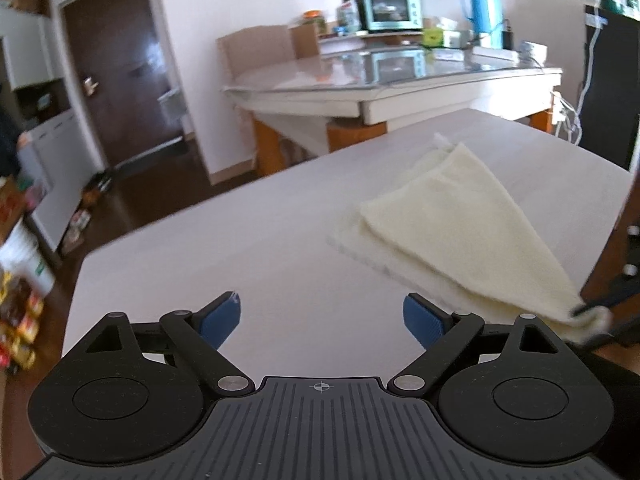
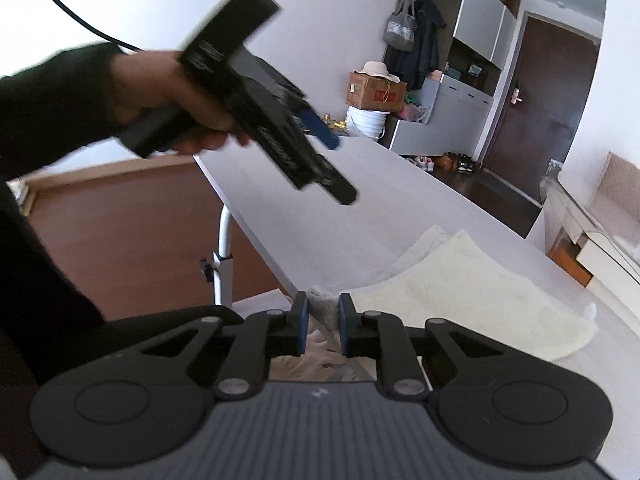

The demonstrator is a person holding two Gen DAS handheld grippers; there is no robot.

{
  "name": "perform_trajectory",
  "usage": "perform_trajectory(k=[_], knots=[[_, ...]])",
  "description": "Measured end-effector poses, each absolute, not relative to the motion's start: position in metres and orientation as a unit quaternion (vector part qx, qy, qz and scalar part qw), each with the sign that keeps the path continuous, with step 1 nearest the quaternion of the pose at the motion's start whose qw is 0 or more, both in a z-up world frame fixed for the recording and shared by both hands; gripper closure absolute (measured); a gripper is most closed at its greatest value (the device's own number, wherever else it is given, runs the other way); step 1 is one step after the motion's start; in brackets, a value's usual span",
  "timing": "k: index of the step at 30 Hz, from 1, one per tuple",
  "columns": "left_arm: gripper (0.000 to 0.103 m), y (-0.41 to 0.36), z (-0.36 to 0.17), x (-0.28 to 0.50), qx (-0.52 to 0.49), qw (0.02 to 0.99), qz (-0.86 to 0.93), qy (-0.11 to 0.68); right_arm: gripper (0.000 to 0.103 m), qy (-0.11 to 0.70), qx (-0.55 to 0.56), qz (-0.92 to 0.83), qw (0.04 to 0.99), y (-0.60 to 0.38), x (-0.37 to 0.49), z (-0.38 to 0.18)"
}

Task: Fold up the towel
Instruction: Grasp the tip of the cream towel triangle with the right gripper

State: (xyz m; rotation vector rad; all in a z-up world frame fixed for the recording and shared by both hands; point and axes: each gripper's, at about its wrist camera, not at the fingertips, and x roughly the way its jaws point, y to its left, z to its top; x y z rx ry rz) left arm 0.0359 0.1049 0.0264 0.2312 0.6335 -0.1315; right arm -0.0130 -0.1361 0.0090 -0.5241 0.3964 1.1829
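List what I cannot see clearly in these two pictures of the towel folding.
- Left wrist view: the towel corner and right gripper are blurred and cut by the right edge.
- Right wrist view: the towel's near part hides behind the gripper body; the left gripper is motion-blurred.

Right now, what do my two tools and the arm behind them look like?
Both tools are black, with linked arms on round pivot housings, silver rivets and blue ribbed pads. The left tool has a ribbed grey deck with a crosshair mark; the right tool matches. A dark sleeve and a black cable show.
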Motion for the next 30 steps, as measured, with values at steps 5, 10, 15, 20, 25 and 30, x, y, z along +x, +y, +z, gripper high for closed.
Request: perform_trajectory(k=[5, 10, 15, 20, 25, 30], knots=[[0.011, 0.090, 0.021, 0.076, 0.124, 0.937, -0.084, 0.315, 0.086, 0.186, -0.245, 0.557, 0.771, -0.148, -0.023, 0.015], [0.011, 0.076, 0.004, 0.108, 0.137, 0.929, -0.096, 0.329, 0.086, 0.188, -0.257, 0.551, 0.771, -0.148, -0.029, 0.009], [0.011, 0.077, -0.003, 0.119, 0.138, 0.927, -0.089, 0.337, 0.086, 0.188, -0.256, 0.546, 0.775, -0.145, -0.035, 0.005], [0.011, 0.081, -0.006, 0.123, 0.146, 0.923, -0.079, 0.347, 0.086, 0.181, -0.256, 0.545, 0.777, -0.143, -0.036, 0.006], [0.011, 0.081, -0.005, 0.119, 0.137, 0.926, -0.078, 0.343, 0.086, 0.174, -0.253, 0.545, 0.780, -0.143, -0.036, 0.008], [0.011, 0.078, -0.003, 0.125, 0.126, 0.928, -0.087, 0.341, 0.086, 0.169, -0.253, 0.547, 0.780, -0.144, -0.037, 0.011]])
